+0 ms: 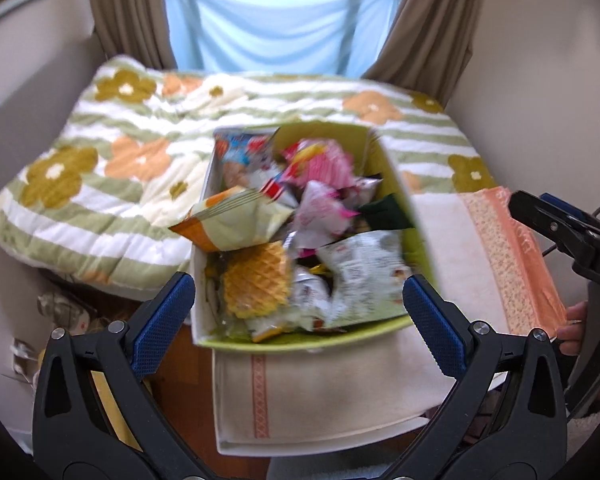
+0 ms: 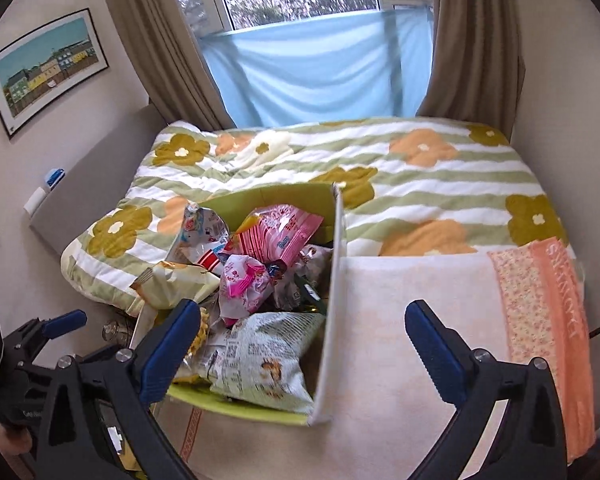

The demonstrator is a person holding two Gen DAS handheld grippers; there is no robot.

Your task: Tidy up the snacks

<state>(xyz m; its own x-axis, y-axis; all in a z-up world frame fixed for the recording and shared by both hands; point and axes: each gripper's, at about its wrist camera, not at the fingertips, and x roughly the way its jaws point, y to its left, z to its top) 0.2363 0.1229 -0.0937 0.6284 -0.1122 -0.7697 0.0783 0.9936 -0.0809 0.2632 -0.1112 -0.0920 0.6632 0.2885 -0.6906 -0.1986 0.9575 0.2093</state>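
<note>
Lime-green cardboard box [image 1: 384, 152] with white outer walls, crammed with snack packets, sits on a cream towel with an orange floral border [image 2: 420, 320] at the near edge of the bed, beside a green-striped flower-print quilt [image 1: 112, 184]. On top of the pile: pink striped packet [image 2: 284, 232], waffle-pattern yellow pack [image 1: 256, 280], white-green chip bag [image 2: 260, 360]. Left gripper [image 1: 300, 328] spread wide, empty, just in front of the box. Right gripper [image 2: 300, 344] spread wide, empty, straddling the box's right wall.
</note>
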